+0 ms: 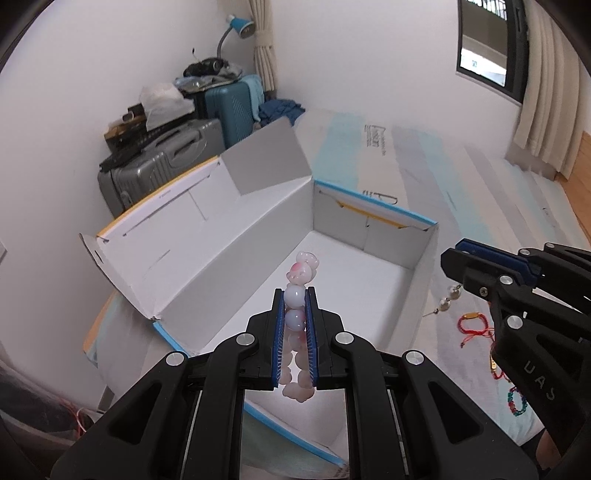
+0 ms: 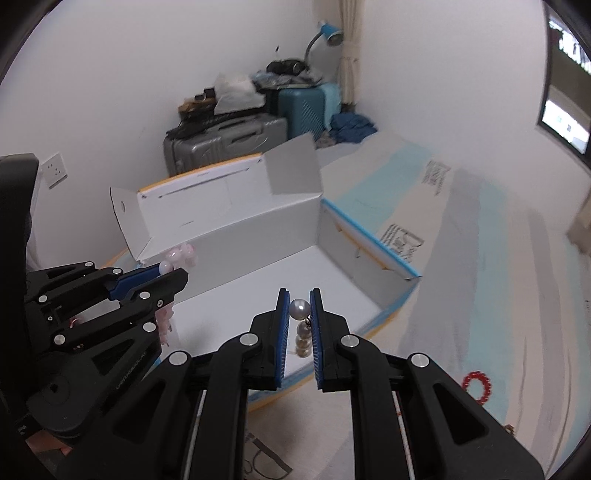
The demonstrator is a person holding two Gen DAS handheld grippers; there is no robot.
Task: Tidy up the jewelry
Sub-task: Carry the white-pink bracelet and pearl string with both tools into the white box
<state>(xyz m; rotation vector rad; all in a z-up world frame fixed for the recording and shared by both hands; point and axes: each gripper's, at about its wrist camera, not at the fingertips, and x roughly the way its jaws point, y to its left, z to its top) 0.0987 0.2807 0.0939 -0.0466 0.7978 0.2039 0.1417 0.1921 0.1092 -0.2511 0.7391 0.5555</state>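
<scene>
An open white cardboard box [image 1: 369,273] [image 2: 258,236] with blue edges lies on the bed, its lid standing up at the back. My left gripper [image 1: 294,295] [image 2: 177,271] is shut on a pink and white bead bracelet [image 1: 297,306] [image 2: 181,254], held over the box's near left part. My right gripper [image 2: 299,295] [image 1: 448,258] is shut on a pearl earring [image 2: 300,310] [image 1: 448,299] that dangles from its fingers at the box's right near edge. Other pieces lie on the bed: a red cord bracelet [image 1: 474,321], a green and red bead bracelet [image 1: 517,402], a red bead bracelet [image 2: 478,384].
The bed [image 1: 480,192] carries a cover of pale blue and beige stripes with print. Behind the box stand a grey suitcase [image 1: 162,166] and a teal suitcase [image 1: 232,107] piled with bags and a blue lamp [image 1: 240,26]. A window [image 1: 487,40] is at the upper right.
</scene>
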